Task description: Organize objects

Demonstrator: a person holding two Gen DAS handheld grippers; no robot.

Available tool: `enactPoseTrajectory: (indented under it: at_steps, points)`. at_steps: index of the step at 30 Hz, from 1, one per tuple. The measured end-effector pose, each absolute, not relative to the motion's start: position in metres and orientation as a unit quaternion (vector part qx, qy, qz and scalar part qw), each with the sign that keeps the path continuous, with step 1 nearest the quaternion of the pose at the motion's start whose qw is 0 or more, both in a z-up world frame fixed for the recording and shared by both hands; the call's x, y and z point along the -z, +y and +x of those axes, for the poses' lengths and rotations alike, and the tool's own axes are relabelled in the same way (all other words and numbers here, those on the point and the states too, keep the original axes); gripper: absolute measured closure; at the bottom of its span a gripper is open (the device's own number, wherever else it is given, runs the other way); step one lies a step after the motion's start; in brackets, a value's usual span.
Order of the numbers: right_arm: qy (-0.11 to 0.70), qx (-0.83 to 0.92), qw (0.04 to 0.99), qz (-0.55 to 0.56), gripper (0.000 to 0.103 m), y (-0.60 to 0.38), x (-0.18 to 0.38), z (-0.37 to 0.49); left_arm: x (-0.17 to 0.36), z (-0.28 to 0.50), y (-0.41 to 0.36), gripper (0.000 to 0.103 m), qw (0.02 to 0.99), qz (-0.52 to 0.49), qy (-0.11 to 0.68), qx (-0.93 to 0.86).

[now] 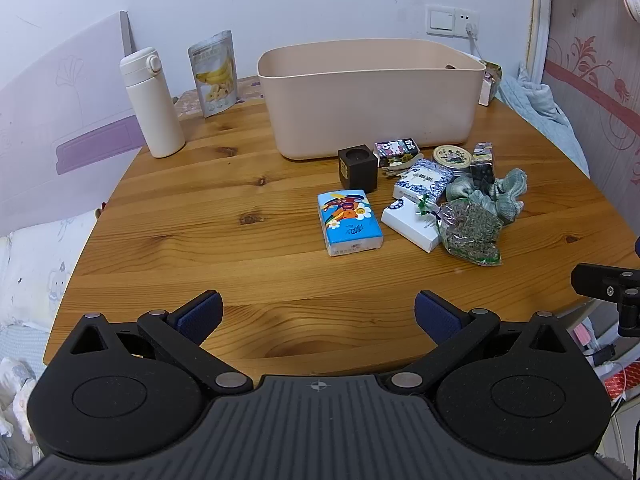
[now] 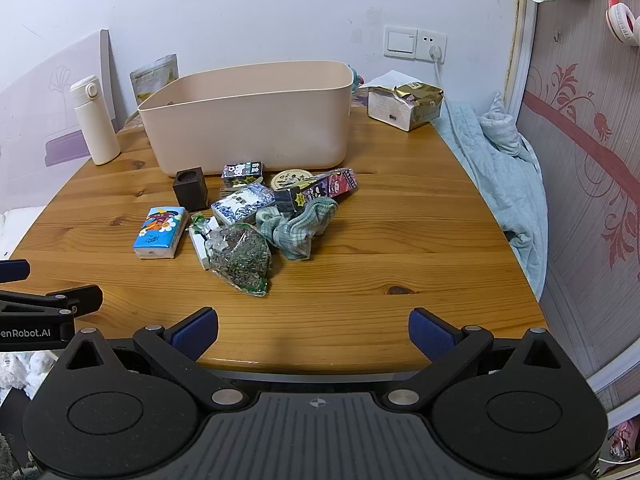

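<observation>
Both claws, left (image 1: 318, 316) and right (image 2: 313, 330), spread wide and empty over the bench (image 1: 200, 208) near edge, well apart from small items clustered before the beige bin (image 1: 372, 96).

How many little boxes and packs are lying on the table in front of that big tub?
5, maybe more hidden: tissue pack nearest left, white box under the herb bag, blue-patterned box behind, cartoon box by the tub, dark carton on the cloth.
</observation>
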State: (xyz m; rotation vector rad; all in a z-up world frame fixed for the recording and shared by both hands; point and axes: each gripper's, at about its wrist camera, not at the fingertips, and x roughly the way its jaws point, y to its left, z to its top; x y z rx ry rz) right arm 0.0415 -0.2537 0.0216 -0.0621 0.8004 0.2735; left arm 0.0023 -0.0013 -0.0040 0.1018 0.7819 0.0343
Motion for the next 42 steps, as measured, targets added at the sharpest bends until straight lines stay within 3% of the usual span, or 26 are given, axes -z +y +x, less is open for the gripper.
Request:
enactPoseTrajectory:
  at_steps: [42]
  points:
    - [0.392,-0.145,0.908,-0.039,0.0,-0.241,-0.018,0.052,0.012,0.021,0.008,0.0,0.922,0.023,0.386,-0.007]
